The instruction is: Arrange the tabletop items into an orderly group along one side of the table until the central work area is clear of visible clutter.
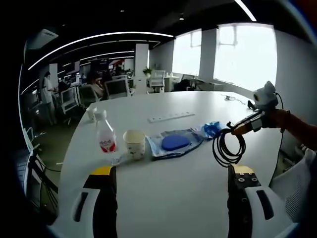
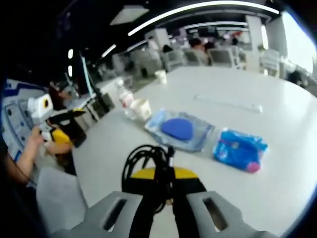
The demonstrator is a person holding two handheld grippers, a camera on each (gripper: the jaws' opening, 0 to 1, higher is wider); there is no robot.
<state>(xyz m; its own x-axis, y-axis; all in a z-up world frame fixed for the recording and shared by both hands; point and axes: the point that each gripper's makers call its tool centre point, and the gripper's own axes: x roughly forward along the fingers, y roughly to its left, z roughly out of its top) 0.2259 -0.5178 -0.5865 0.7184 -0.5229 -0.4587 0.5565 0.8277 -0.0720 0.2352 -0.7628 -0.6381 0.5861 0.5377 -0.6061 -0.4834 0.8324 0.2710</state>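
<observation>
Your right gripper (image 2: 161,171) is clamped on the coiled black cable (image 2: 143,158), which hangs in a loop above the table (image 1: 198,198) near its right edge. Your left gripper (image 1: 171,181) has its jaws spread wide with nothing between them. The bottle (image 1: 105,133), paper cup (image 1: 134,143), clear pouch with the blue pad (image 1: 173,143) and blue packet (image 2: 240,148) already run in a loose row across the middle. Lower the coil just beside the blue packet (let the loops settle flat before you let go), so it extends that row instead of sprawling out.
</observation>
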